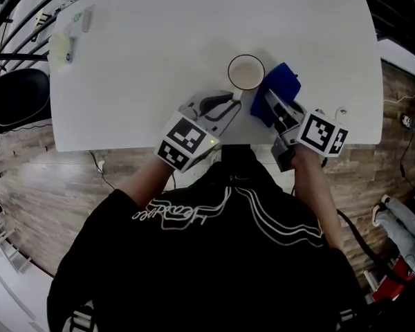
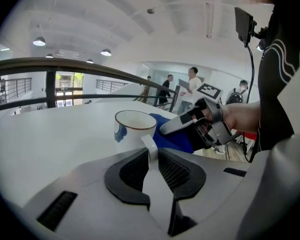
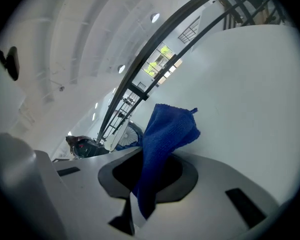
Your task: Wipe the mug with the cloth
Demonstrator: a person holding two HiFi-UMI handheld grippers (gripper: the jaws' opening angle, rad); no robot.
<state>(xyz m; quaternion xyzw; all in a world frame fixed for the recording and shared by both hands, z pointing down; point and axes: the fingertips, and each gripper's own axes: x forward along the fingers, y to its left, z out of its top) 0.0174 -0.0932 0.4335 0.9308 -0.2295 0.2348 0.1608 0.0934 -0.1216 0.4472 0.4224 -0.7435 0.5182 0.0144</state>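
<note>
White table [image 1: 159, 61] fills the upper half of the head view. Left gripper [image 1: 225, 106] sits at lower centre, jaws pinched on the mug's handle [image 2: 150, 146]. Right gripper [image 1: 273, 107] is just right of it, jaws clamped on the blue cloth [image 3: 165, 139]. The cloth is bunched against the right side of the mug [image 1: 246, 72]. Mug stands upright at frame centre, near the table's front edge. Two small items [image 1: 62, 47] lie at the table's upper left corner.
</note>
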